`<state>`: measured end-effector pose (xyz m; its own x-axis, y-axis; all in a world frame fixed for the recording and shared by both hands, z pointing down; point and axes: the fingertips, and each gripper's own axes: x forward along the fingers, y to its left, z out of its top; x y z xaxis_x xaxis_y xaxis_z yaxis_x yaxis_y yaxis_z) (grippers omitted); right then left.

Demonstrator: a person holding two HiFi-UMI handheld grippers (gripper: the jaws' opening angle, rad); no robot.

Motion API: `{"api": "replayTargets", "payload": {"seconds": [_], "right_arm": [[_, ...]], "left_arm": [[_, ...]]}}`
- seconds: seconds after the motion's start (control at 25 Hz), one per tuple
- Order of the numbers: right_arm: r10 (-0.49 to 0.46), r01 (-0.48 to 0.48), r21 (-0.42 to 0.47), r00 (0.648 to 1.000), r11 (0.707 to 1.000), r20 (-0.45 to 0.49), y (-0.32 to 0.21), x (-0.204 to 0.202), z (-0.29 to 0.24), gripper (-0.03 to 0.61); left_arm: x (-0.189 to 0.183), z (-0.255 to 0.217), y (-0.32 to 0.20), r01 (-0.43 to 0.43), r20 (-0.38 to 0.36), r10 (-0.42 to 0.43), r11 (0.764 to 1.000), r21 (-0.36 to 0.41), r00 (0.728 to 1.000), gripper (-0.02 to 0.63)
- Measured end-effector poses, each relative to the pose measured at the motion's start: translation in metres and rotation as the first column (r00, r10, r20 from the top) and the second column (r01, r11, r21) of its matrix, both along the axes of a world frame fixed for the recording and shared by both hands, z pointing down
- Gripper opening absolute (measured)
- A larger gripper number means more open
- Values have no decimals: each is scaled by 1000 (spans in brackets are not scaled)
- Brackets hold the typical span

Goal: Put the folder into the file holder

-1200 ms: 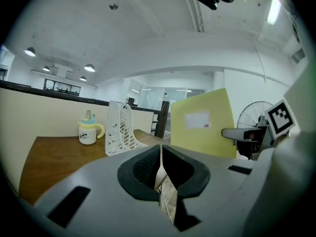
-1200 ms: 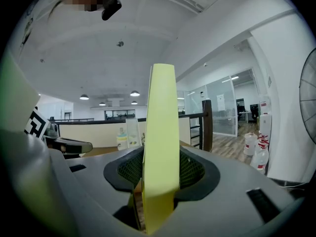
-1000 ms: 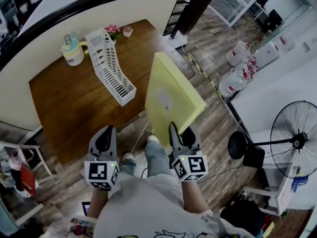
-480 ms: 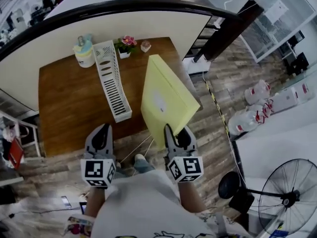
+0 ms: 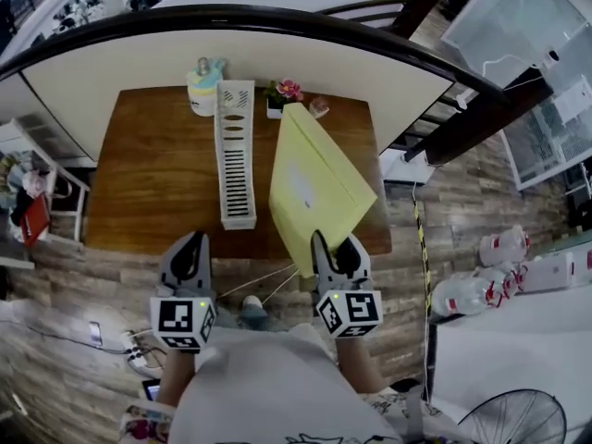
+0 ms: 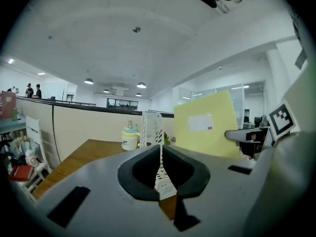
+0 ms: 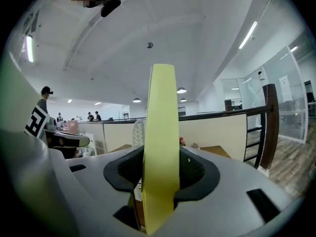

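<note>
Over the table [image 5: 148,183], the folder [image 5: 314,188] now hangs just right of the file holder [image 5: 235,155], swung in from off the edge. Right gripper [image 5: 331,251] jaws are clamped on its near edge; left gripper [image 5: 190,259] jaws are together, empty. Insertion not started.

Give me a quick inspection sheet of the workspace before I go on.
Surface: brown wooden table, on plank floor.
Job's things: yellow folder held upright over the table's right part; white file holder stands left of it, no folder in it.
Clutter: bottle and flower pot at the far edge.
Grippers: left gripper shut, empty; right gripper shut on the folder.
Cables: white cables on the floor.
Surroundings: curved railing, water jugs.
</note>
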<state>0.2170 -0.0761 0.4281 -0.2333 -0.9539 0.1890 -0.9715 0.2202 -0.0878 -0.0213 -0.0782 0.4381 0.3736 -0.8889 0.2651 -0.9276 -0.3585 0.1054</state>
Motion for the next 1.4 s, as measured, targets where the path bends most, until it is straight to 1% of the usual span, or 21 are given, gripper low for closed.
{"api": "replayTargets", "payload": {"seconds": [0.12,0.28,0.6,0.84,1.4], "right_arm": [[-22,22,8,1000,1000,-1,-7,-6,-1,173],[-24,24,12,1000,1000,5,-9,-16,-3,173],[26,-25,22,1000,999,-18,-4,-24,-7,173],[42,-41,42,999,998,-12,1,-27,-15,173],[22,-18,135,999,991,-30,11,-36,-58,173]], "left_arm": [[-5,-1,2,20,9,-20,1000,1,1000,15],[-15,-6,6,22,28,-22,1000,10,999,15],[-24,-8,13,-25,15,24,999,22,1000,15],[-25,-8,19,-31,8,31,999,26,999,15],[-19,-6,36,-42,-13,42,999,21,999,15]]}}
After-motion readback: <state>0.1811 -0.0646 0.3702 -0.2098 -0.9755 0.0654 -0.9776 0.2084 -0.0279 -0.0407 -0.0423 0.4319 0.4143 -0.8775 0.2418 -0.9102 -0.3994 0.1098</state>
